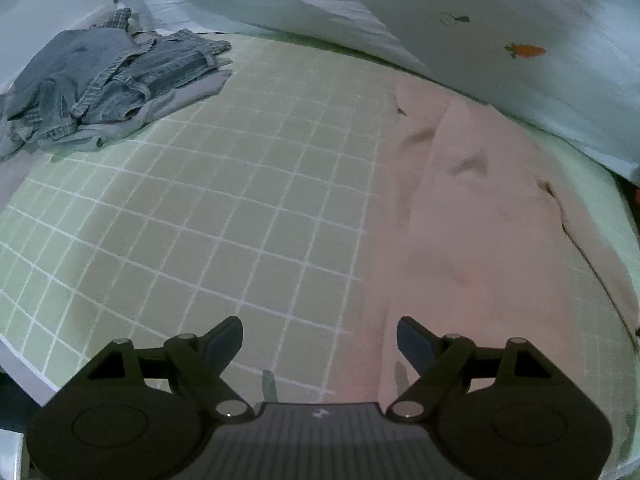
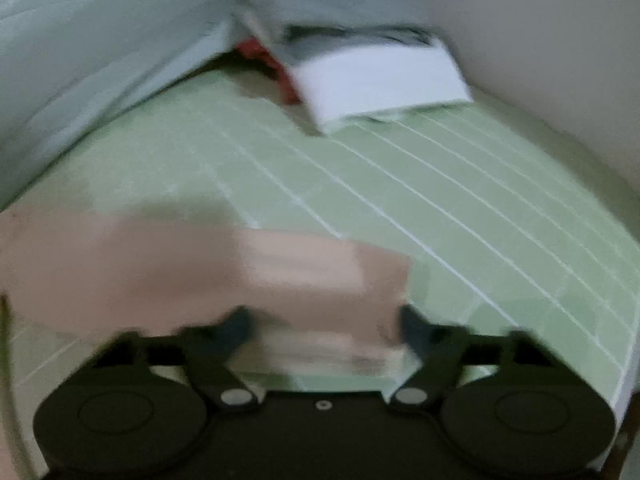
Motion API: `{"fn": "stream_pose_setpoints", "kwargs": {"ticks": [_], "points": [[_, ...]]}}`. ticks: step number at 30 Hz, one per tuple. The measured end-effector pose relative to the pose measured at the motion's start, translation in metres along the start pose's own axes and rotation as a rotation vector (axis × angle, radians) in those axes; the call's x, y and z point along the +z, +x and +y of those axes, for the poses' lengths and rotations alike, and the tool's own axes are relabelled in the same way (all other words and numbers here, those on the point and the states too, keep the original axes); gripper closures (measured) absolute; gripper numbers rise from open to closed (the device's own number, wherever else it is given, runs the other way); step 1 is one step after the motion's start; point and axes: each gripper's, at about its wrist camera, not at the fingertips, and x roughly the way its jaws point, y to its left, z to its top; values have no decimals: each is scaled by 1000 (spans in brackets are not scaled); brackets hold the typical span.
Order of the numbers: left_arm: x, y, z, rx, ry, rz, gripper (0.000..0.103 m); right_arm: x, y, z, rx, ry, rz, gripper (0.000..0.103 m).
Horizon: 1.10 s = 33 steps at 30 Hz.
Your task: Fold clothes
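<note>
Hard to read: my right wrist view is smeared by motion blur throughout. At its far end a white folded item (image 2: 384, 80) lies on the sheet with something red (image 2: 276, 64) beside it; I cannot tell what either is. Whether the pink cloth touches my right fingers is also unclear.

Cut off: the pink garment runs out of my left wrist view at the right and lower edges, and out of the right wrist view at the left edge.

Item, pink garment (image 1: 480, 240): pale pink cloth, spread mostly flat on the green grid-lined sheet (image 1: 200, 200), with soft creases near its far end and a dark seam or edge along its right side. In the right wrist view it appears as a pink band (image 2: 180, 272) crossing the sheet just ahead of my fingers.

Item, left gripper (image 1: 320, 340): jaws spread wide, holding nothing, poised above the garment's left border.

Item, right gripper (image 2: 324, 328): jaws spread wide, pink cloth lying between and before them; no grip visible.

Item, clothes pile (image 1: 108, 80): blue denim and checked pieces heaped at the sheet's far left corner, well apart from the pink garment.

Item, pale cover (image 1: 460, 32): rises behind the sheet, printed with a small orange carrot.
</note>
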Motion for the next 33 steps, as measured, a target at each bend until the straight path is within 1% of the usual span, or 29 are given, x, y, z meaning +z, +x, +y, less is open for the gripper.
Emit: {"fn": "stream_pose_setpoints", "kwargs": {"ticks": [1, 2, 3, 5, 6, 8, 9, 11, 13, 15, 16, 17, 18, 19, 21, 22, 23, 24, 26, 29, 31, 33], "points": [[4, 2, 4, -6, -11, -2, 18, 2, -2, 3, 23, -18, -1, 87], [8, 4, 7, -11, -20, -4, 18, 6, -3, 7, 47, -19, 8, 94], [14, 7, 10, -15, -28, -9, 18, 9, -6, 11, 70, -22, 11, 94], [26, 12, 16, -21, -40, -24, 18, 17, -23, 29, 112, -51, -38, 94], [33, 14, 17, -26, -46, -34, 18, 22, -35, 42, 150, -68, -66, 94], [46, 19, 16, -43, -63, -57, 18, 31, -57, 74, 255, -97, -112, 95], [53, 21, 15, -52, -69, -66, 18, 35, -68, 95, 321, -120, -129, 95], [66, 26, 12, -73, -70, -76, 18, 38, -86, 139, 438, -168, -141, 95], [76, 32, 8, -93, -60, -91, 18, 37, -100, 182, 585, -183, -128, 95], [83, 39, 4, -100, -59, -95, 18, 29, -106, 221, 737, -164, -79, 93], [87, 43, 3, -102, -59, -88, 18, 25, -105, 238, 799, -157, -43, 86], [90, 47, 1, -104, -53, -83, 18, 20, -103, 253, 838, -156, -3, 75], [93, 51, -3, -109, -37, -81, 18, 15, -101, 263, 832, -167, 28, 43], [96, 54, -7, -114, -22, -79, 18, 11, -100, 271, 822, -182, 54, 26], [102, 61, -14, -124, 10, -75, 18, 3, -102, 273, 753, -235, 42, 19], [105, 64, -18, -128, 25, -73, 18, 1, -98, 266, 705, -243, 35, 15], [107, 67, -22, -133, 41, -71, 18, 0, -94, 259, 658, -252, 28, 14], [110, 71, -26, -138, 57, -69, 18, -2, -90, 251, 609, -258, 23, 13], [116, 77, -34, -147, 88, -65, 18, -5, -76, 230, 501, -237, 41, 13], [128, 96, -48, -152, 134, -53, 18, -10, -60, 196, 369, -201, 74, 13], [135, 110, -54, -174, 134, -34, 20, -15, -55, 179, 314, -175, 96, 13], [141, 123, -58, -201, 124, -12, 20, -19, -52, 172, 292, -162, 109, 13]]}}
